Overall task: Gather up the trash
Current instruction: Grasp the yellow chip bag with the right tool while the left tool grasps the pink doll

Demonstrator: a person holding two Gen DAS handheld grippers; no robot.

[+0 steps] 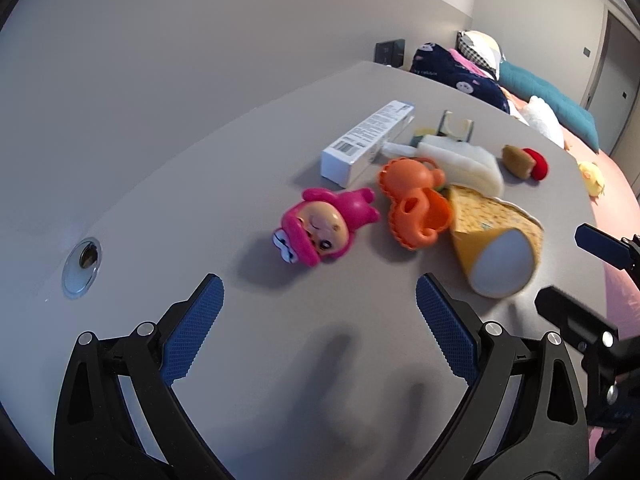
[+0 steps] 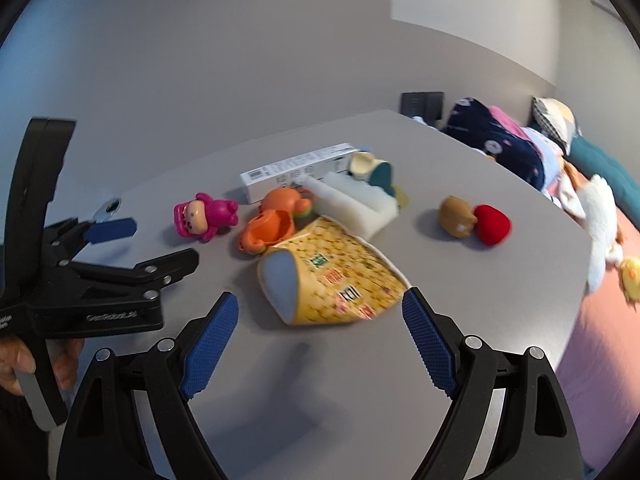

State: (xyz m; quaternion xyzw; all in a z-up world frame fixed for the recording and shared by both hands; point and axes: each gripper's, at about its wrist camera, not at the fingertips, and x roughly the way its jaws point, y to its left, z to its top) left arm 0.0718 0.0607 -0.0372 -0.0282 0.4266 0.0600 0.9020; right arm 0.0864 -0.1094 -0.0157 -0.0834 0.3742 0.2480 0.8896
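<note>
A yellow printed paper cup [image 2: 332, 284] [image 1: 496, 240] lies on its side on the grey table [image 2: 340, 380], its mouth toward me. Behind it sit a white foam block [image 2: 356, 200] [image 1: 464, 160] and a long white carton [image 2: 296, 172] [image 1: 366, 140]. My right gripper [image 2: 320, 308] is open just short of the cup, nothing between its fingers. My left gripper [image 1: 320, 292] is open over bare table, short of a pink doll [image 1: 320, 228] [image 2: 204, 214]. In the right wrist view the left gripper [image 2: 146, 244] shows at the left edge, open.
An orange toy [image 1: 412, 204] [image 2: 276, 220] lies between doll and cup. A brown and red plush [image 2: 476, 220] [image 1: 524, 160] sits further right. A round cable grommet [image 1: 82, 268] is set in the table at left. A bed with pillows and soft toys [image 2: 600, 208] borders the table's right edge.
</note>
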